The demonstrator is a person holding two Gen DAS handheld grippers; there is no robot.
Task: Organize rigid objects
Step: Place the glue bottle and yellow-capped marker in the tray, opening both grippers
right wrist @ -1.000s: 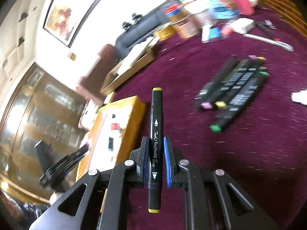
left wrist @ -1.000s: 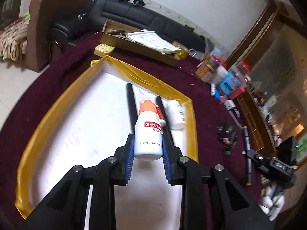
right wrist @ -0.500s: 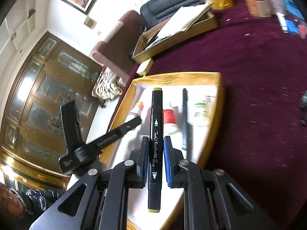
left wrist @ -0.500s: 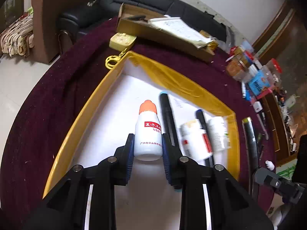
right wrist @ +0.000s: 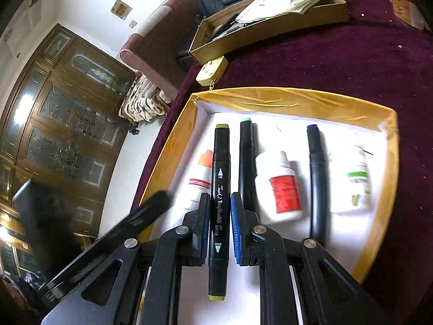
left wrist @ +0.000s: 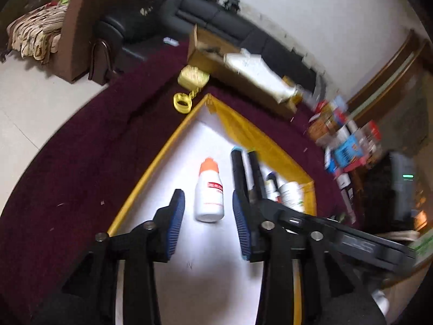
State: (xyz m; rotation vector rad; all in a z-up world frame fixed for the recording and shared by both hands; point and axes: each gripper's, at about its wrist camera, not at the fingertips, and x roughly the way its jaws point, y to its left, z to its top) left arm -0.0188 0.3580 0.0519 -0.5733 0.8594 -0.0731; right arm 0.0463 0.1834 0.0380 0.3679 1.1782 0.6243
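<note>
A gold-rimmed tray (left wrist: 162,159) with a white floor lies on the maroon table. The white bottle with an orange cap (left wrist: 209,192) lies in it, between the spread fingers of my open left gripper (left wrist: 208,218), which does not touch it. My right gripper (right wrist: 219,223) is shut on a black art marker with olive ends (right wrist: 220,189), held over the tray (right wrist: 384,189). In the right wrist view the orange-capped bottle (right wrist: 199,181) lies just left of it. Also in the tray are a black marker (right wrist: 246,162), a red-labelled bottle (right wrist: 280,187), a blue-tipped marker (right wrist: 316,178) and a green-labelled bottle (right wrist: 354,181).
A cardboard box with papers (right wrist: 268,13) stands behind the tray. A yellow tape measure (left wrist: 192,77) lies near the tray's far corner. Jars and packets (left wrist: 346,140) crowd the table's right side. A black sofa (left wrist: 216,29) and a brown armchair stand beyond.
My left gripper has opened and let go of the orange-capped bottle, which now lies in the tray. My right gripper has carried the marker lower over the tray, next to that bottle.
</note>
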